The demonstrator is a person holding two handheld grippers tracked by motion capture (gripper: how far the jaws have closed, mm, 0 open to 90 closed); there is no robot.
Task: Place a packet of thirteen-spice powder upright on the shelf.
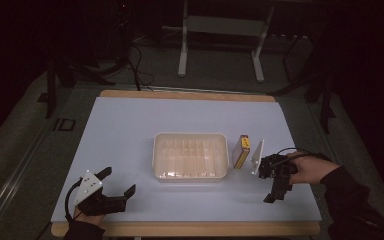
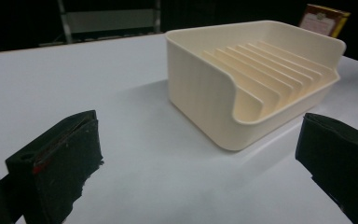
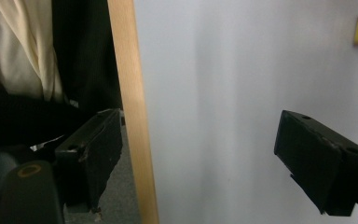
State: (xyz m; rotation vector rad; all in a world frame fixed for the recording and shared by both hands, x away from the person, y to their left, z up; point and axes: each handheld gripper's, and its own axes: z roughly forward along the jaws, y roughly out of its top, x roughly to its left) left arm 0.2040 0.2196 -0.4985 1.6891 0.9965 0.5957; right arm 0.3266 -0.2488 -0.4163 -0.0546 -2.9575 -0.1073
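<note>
A small yellow and dark card box point(image 1: 241, 151) stands on edge on the pale blue table sheet point(image 1: 130, 130), just right of the cream ribbed plastic tray point(image 1: 191, 156), with a thin white flat panel point(image 1: 257, 156) leaning close on its far side. We judge this box to be the piece in hand: it is narrow and tall, its yellow face printed and its top dark. Our right gripper point(image 1: 275, 182) hovers just right of the panel, jaws spread wide with nothing between them and pointing back toward the table's near wooden edge point(image 3: 130, 112). Our left gripper point(image 1: 117, 182) rests near the front left corner, jaws also spread and empty, facing the tray. The risk we see from here: a sideways brush from the right gripper could tip the panel onto the box and topple both, since each stands on a slim edge.
</note>
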